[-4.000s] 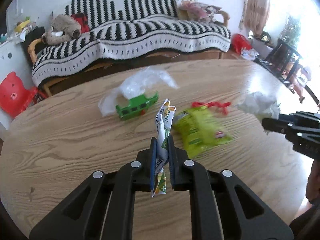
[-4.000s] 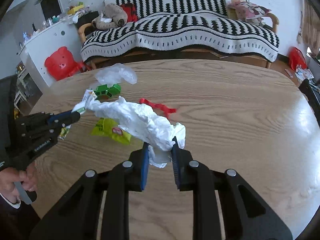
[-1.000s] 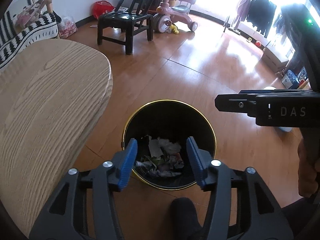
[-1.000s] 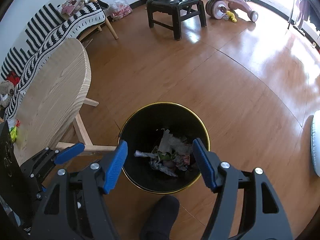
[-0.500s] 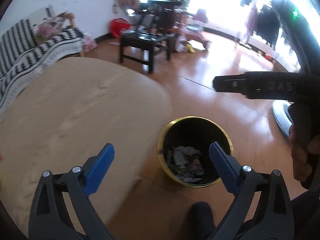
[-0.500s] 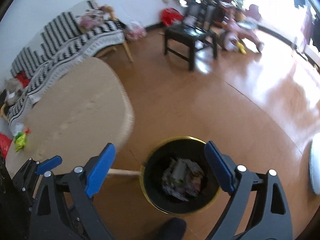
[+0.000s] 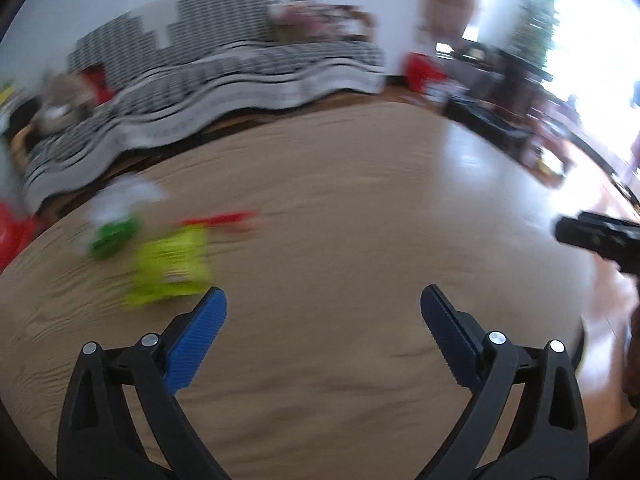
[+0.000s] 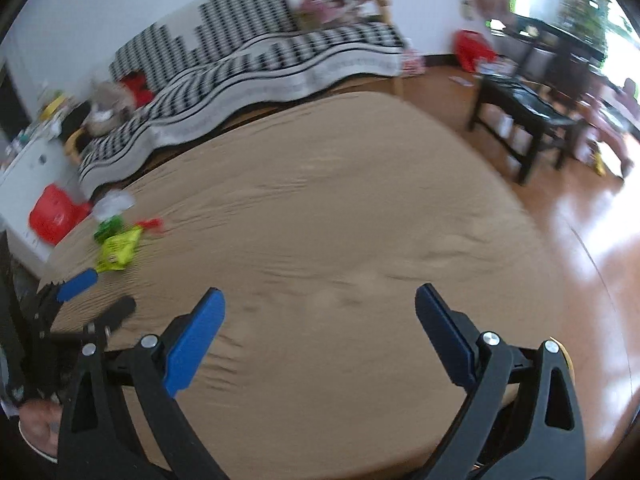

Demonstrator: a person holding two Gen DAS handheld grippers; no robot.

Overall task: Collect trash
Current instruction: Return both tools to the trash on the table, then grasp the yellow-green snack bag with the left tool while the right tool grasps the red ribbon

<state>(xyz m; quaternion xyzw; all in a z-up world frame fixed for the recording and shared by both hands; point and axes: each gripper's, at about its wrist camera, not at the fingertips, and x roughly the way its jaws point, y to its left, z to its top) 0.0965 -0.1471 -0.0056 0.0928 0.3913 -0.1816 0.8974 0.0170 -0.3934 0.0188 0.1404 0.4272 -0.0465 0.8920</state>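
Both views are motion-blurred. My left gripper point(image 7: 323, 300) is open and empty above the oval wooden table point(image 7: 340, 208). A yellow-green snack bag point(image 7: 170, 268) lies just ahead to its left, with a red strip point(image 7: 220, 219), a green toy point(image 7: 114, 236) and a clear plastic bag point(image 7: 124, 196) beyond. My right gripper point(image 8: 318, 302) is open and empty over the table point(image 8: 320, 208). The same bag point(image 8: 118, 250), red strip point(image 8: 151, 224), green toy point(image 8: 108, 226) and plastic bag point(image 8: 114, 202) lie far left. The left gripper point(image 8: 100, 294) shows at the left.
A black-and-white striped sofa point(image 7: 224, 80) stands behind the table. A black chair point(image 8: 524, 120) stands on the wood floor at the right. A red stool point(image 8: 56, 216) and white cabinet point(image 8: 28, 164) are at the left. The right gripper's tip point(image 7: 600, 236) shows at the right edge.
Both grippers have swung from the black trash bin on the floor back over the table. Both are empty and open wide; the wrapper and tissue held earlier are gone.
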